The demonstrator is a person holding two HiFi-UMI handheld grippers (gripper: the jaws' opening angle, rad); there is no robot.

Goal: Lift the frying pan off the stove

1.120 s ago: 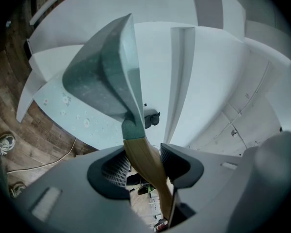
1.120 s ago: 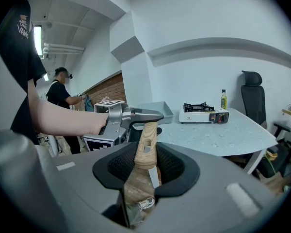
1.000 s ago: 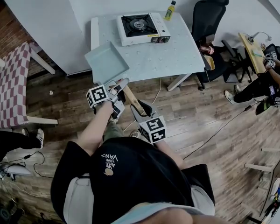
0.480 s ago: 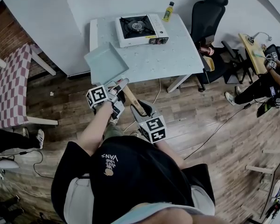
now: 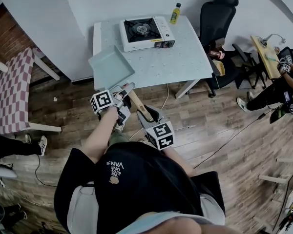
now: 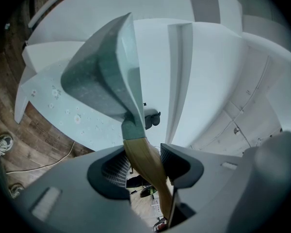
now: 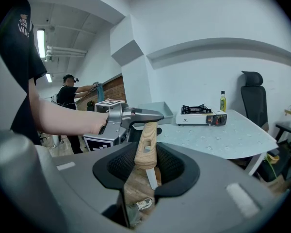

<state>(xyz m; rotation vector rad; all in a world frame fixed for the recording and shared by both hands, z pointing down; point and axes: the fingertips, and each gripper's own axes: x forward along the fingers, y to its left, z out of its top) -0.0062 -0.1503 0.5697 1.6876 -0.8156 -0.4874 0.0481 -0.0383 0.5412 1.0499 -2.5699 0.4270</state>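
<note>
No change in last sec: the table (image 5: 185,57) and stove (image 5: 146,32) sit as before, burner bare. The pan (image 5: 111,65) stays off it, at stove's 7 o'clock by table corner. L gripper (image 6: 144,161) and R gripper (image 7: 146,161), jaws part-closed, both clamp its handle (image 7: 146,144). Lift looks done.

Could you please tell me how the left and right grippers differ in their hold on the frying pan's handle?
The left gripper grips the wooden handle close to the frying pan; the right gripper grips its free end. In the head view, the left gripper is nearer the table, the right gripper nearer the person. Both are shut on the handle.
</note>
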